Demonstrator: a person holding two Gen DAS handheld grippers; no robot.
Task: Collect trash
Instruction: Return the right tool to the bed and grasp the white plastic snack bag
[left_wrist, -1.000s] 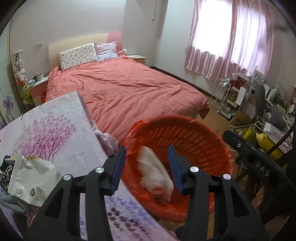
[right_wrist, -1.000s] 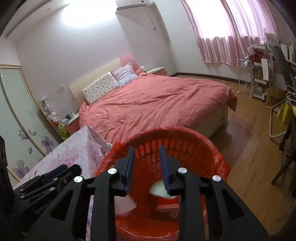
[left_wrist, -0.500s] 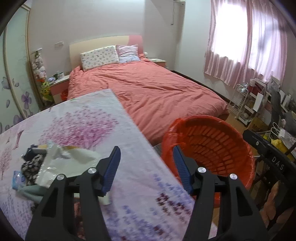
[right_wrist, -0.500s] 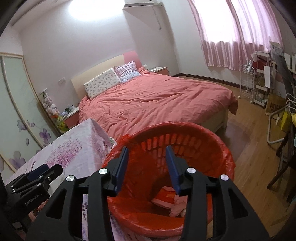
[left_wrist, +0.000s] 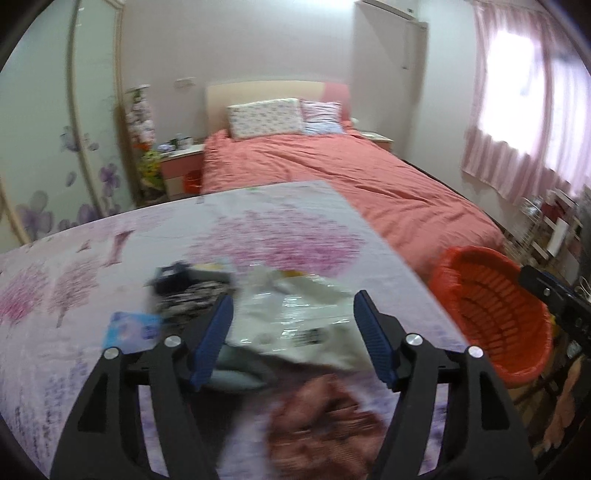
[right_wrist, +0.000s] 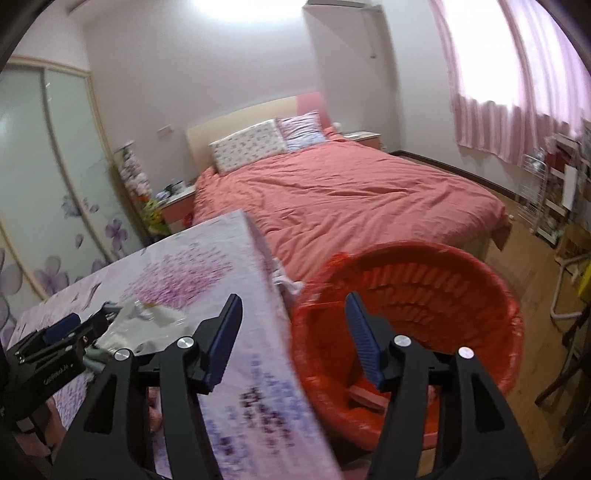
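Note:
My left gripper (left_wrist: 293, 334) is open and empty over the floral-cloth table (left_wrist: 92, 266), just above a white plastic bag (left_wrist: 295, 317). A dark patterned wrapper (left_wrist: 188, 291), a blue packet (left_wrist: 129, 330), a grey item (left_wrist: 236, 369) and a blurred reddish-brown item (left_wrist: 325, 424) lie around it. The red trash basket (left_wrist: 495, 314) stands off the table's right edge. My right gripper (right_wrist: 293, 341) is open and empty over the table corner and the basket's rim (right_wrist: 461, 258); pink trash (right_wrist: 365, 395) lies inside. The left gripper's body (right_wrist: 48, 354) shows at left.
A bed with a salmon cover (right_wrist: 351, 195) lies behind the table and basket. A nightstand (left_wrist: 181, 166) and glass wardrobe doors (left_wrist: 55, 147) are at the left. Shelves and clutter (right_wrist: 554, 192) stand by the pink curtains (right_wrist: 517, 74), with wooden floor (right_wrist: 532, 266) at right.
My left gripper swung left from over the basket to over the trash on the table. My right gripper opened wider and shifted left to the basket's edge. More trash lies in the basket.

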